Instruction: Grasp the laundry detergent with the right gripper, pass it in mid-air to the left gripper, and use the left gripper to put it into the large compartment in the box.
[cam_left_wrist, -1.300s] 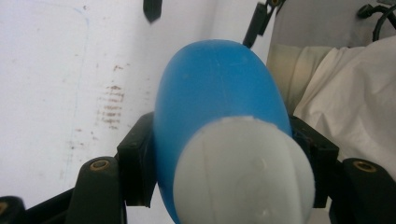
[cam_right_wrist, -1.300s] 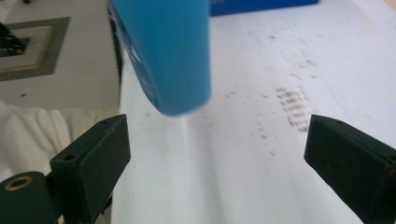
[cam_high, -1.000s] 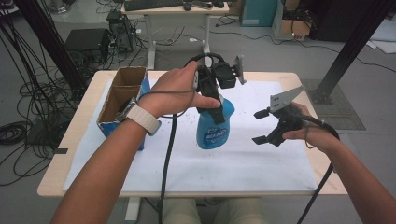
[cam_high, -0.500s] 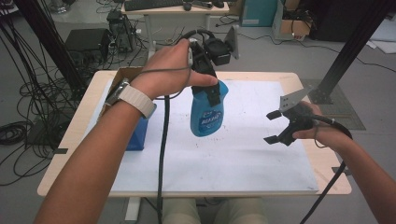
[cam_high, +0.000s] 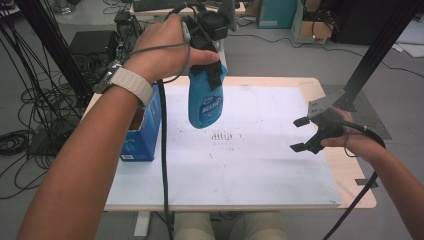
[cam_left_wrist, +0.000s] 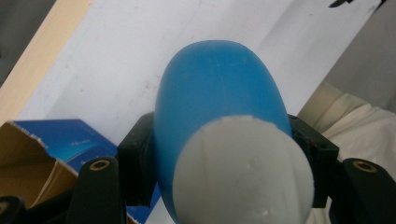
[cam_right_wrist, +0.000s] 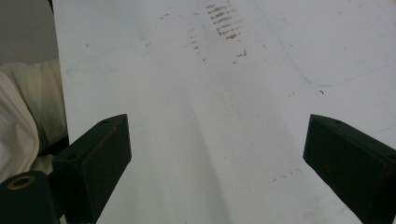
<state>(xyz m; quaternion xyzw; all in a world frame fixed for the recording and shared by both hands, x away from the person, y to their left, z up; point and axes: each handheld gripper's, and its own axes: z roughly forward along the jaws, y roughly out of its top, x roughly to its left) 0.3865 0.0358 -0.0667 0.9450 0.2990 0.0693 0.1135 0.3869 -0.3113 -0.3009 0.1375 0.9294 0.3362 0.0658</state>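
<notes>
L gripper (cam_high: 212, 60) jaws clamped on blue bottle (cam_high: 204, 102), held in air above table's (cam_high: 300, 82) far-left part, nr blue box (cam_high: 145, 135) at left edge; R gripper (cam_high: 306, 134) jaws wide open, empty, by right edge.

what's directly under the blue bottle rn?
The blue bottle hangs in the left gripper, clear of the white sheet below. Dark smudges show there. The bottle hides some sheet behind it.
</notes>
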